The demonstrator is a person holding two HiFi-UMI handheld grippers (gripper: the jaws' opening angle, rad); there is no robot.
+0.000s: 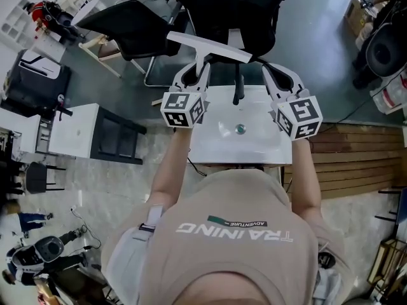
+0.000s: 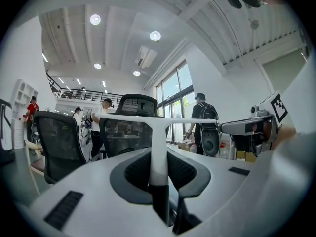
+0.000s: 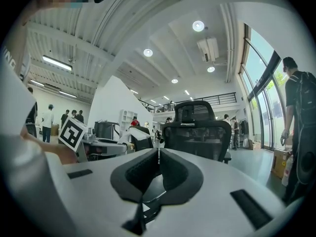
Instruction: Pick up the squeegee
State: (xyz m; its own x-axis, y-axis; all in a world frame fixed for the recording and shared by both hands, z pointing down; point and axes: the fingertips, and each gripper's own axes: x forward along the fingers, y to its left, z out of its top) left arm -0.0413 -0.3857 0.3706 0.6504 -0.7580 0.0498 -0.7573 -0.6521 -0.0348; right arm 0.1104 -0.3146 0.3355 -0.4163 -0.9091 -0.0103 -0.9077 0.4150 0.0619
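Left gripper view: jaws clamp squeegee (image 2: 158, 142).

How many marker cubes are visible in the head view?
2: the left cube on the left gripper, the right cube on the right gripper. None seems hidden.

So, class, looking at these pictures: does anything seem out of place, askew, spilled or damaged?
Nothing stands out. The squeegee stands upright in the left hand-held gripper, clamped by its handle, blade bar level and unbroken. The right hand-held gripper is shut and empty. The white table below shows no spill.
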